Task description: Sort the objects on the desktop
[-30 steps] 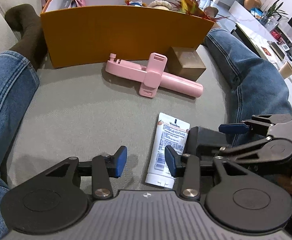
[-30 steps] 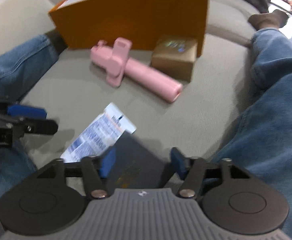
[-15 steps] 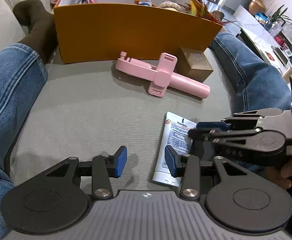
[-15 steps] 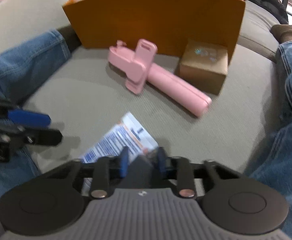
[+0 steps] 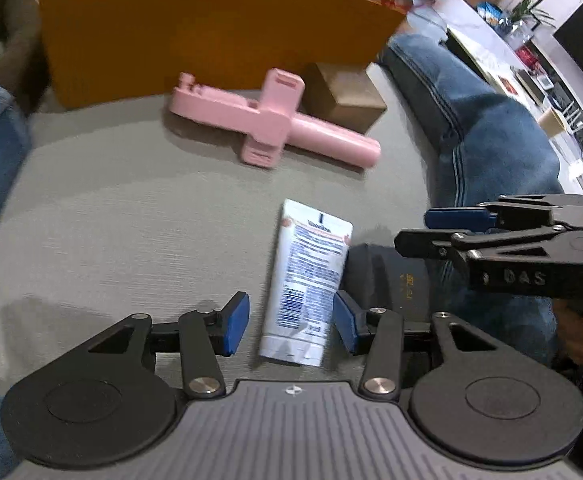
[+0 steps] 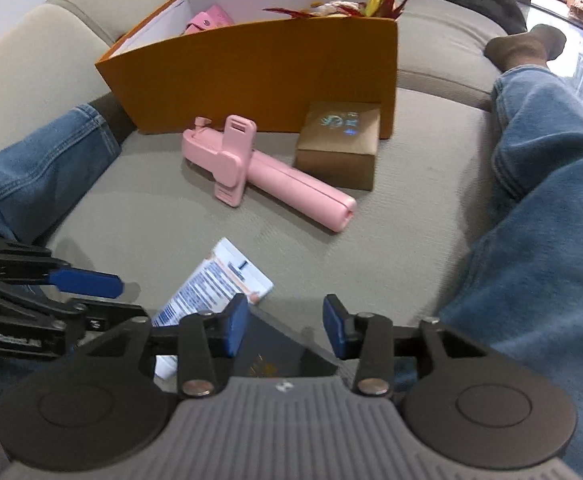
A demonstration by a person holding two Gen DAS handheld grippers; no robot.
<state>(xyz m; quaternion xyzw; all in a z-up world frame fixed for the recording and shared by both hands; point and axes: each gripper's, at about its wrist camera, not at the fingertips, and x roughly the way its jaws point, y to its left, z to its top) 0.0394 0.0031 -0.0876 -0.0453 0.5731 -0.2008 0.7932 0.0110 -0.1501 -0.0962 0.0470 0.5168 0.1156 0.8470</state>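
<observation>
White lotion tube (image 5: 309, 280) lies between the opening left claw (image 5: 287, 322) pads, ungripped, near the sofa cushion's (image 5: 131, 216) front edge; right claw (image 6: 285, 330) opens over a dark booklet (image 6: 267, 358). Next: close, lift toward the orange box (image 5: 211, 32).

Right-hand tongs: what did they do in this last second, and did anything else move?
The right tongs had pinched shut on the dark booklet half a second ago; now they are opening and no longer press it. The left tongs are opening too, now straddling the lotion tube. The pink selfie stick, brown box and orange box stayed put.
</observation>
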